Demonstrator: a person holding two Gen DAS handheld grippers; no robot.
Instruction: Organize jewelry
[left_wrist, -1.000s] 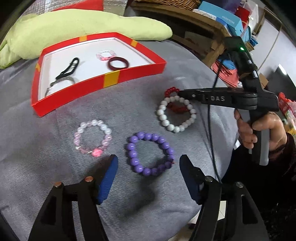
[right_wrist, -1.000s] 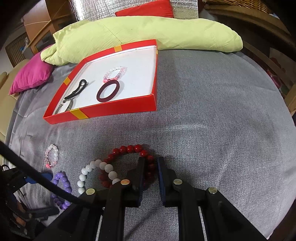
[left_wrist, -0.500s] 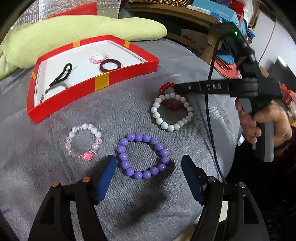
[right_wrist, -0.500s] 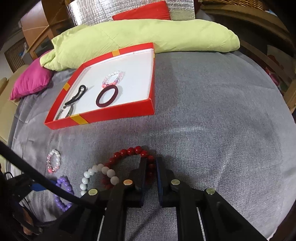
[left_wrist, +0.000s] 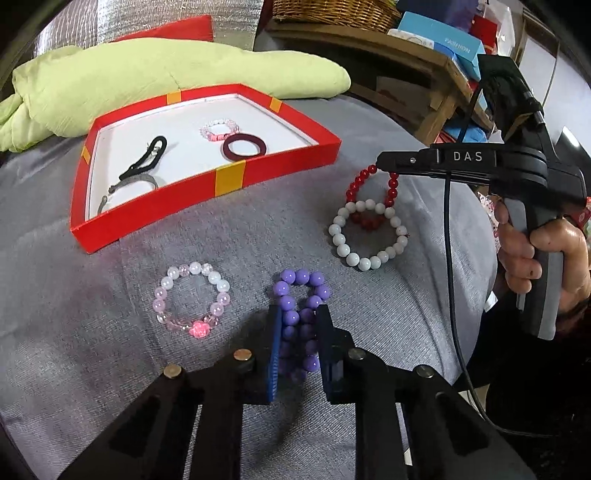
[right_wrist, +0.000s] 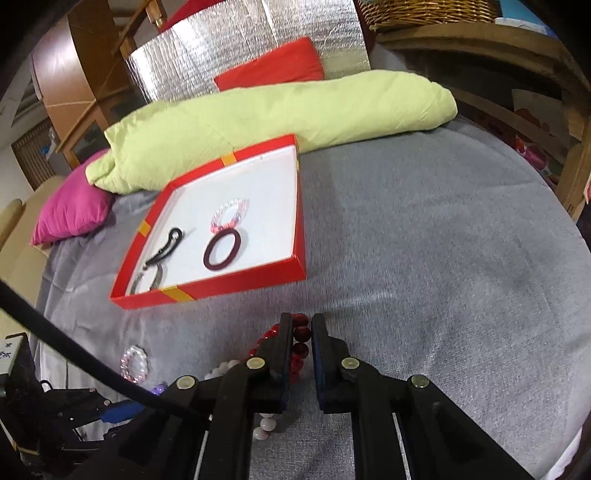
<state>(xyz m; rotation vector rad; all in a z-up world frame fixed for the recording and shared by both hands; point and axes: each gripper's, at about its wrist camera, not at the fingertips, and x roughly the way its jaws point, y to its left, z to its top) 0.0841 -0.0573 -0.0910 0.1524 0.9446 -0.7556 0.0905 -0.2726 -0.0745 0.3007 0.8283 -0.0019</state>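
Note:
My left gripper (left_wrist: 297, 314) is shut on the purple bead bracelet (left_wrist: 301, 295), squeezing it narrow on the grey cloth. My right gripper (right_wrist: 302, 325) is shut on the red bead bracelet (right_wrist: 301, 332) and holds it lifted; in the left wrist view it (left_wrist: 354, 188) hangs from the right gripper (left_wrist: 382, 162) over the white bead bracelet (left_wrist: 367, 236). A pink bead bracelet (left_wrist: 192, 301) lies left of the purple one. The red tray (left_wrist: 229, 177) holds a dark red ring (left_wrist: 244, 147), a small pink bracelet (left_wrist: 219, 130) and a black hair tie (left_wrist: 147, 158).
A green pillow (left_wrist: 147, 74) lies behind the tray, also in the right wrist view (right_wrist: 277, 114). A magenta cushion (right_wrist: 70, 210) sits at the far left. Wooden shelves with boxes (left_wrist: 424, 48) stand at the right. The grey cloth (right_wrist: 424, 240) stretches right of the tray.
My left gripper has closed on the purple bracelet, squeezing it. My right gripper has lifted the red bracelet off the cloth, clear of the white one.

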